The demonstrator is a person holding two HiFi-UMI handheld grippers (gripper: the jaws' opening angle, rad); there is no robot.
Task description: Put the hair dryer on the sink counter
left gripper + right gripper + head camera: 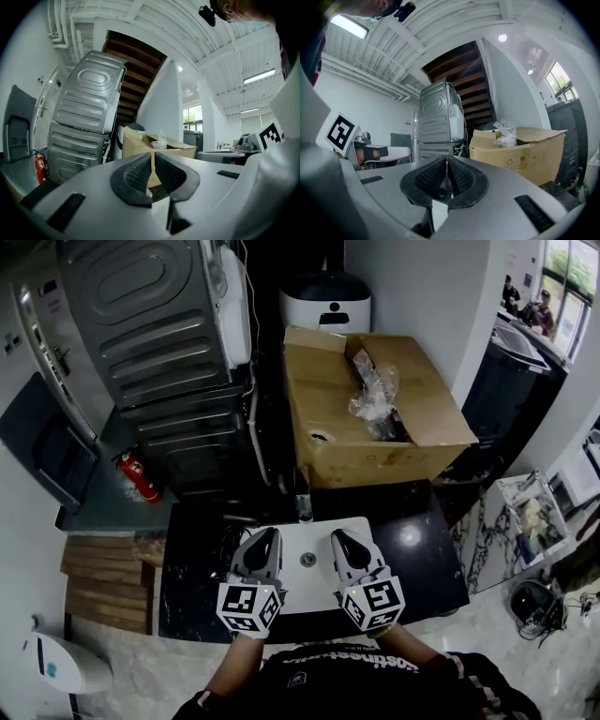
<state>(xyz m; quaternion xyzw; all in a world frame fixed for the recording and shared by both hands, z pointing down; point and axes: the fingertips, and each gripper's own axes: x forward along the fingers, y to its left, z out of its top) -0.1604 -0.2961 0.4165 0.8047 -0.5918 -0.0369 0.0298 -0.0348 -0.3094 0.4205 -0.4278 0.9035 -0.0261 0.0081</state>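
In the head view both grippers hover side by side over the white sink basin (305, 532), which is set in a black counter (422, 563). My left gripper (266, 538) is shut with nothing between its pads, and in the left gripper view its jaws (152, 164) meet in front of the cardboard box. My right gripper (341, 540) is likewise shut and empty, its pads (458, 177) touching. A dark object with a cable (234, 521) lies on the counter just left of the basin; I cannot tell whether it is the hair dryer.
An open cardboard box (356, 451) with crumpled plastic (373, 395) stands behind the counter. A grey stacked appliance (159, 343) rises at the back left, with a red fire extinguisher (139, 476) at its foot. Wooden steps (101, 582) lie to the left and a faucet (303, 509) sits behind the basin.
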